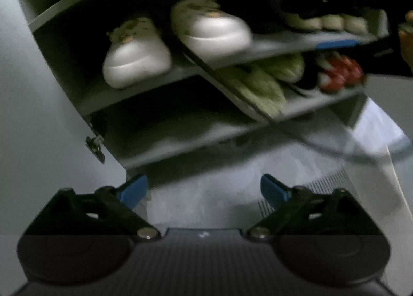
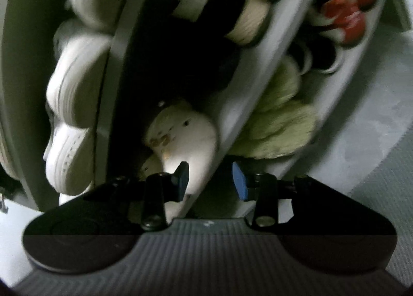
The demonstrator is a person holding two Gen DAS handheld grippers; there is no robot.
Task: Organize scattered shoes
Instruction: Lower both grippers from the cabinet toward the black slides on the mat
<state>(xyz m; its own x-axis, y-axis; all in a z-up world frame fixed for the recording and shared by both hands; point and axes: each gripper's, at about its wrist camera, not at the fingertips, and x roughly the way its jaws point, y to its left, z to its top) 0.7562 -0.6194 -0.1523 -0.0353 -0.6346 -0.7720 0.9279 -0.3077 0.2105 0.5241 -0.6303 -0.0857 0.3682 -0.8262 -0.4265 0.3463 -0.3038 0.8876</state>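
Note:
An open grey shoe cabinet [image 1: 116, 99] fills both views. A pair of white shoes [image 1: 136, 61] stands on its middle shelf, and one white shoe [image 2: 185, 135] shows close in the right wrist view. Green slippers [image 1: 265, 81] and red shoes [image 1: 340, 74] sit one shelf lower. My left gripper [image 1: 204, 187] hangs over the floor in front of the cabinet, open wide and holding nothing. My right gripper [image 2: 210, 179] stands at the shelf edge beside the white shoe, its jaws partly apart with nothing clamped. Its blue pad [image 1: 335, 44] shows at the right.
Black-and-cream shoes [image 1: 322, 21] sit at the right of the white pair's shelf. White sneakers [image 2: 74, 89] line a higher shelf. A door hinge [image 1: 95, 146] juts from the cabinet's left wall. A hand [image 1: 407, 37] shows at the right edge. Grey floor [image 1: 206, 205] lies below.

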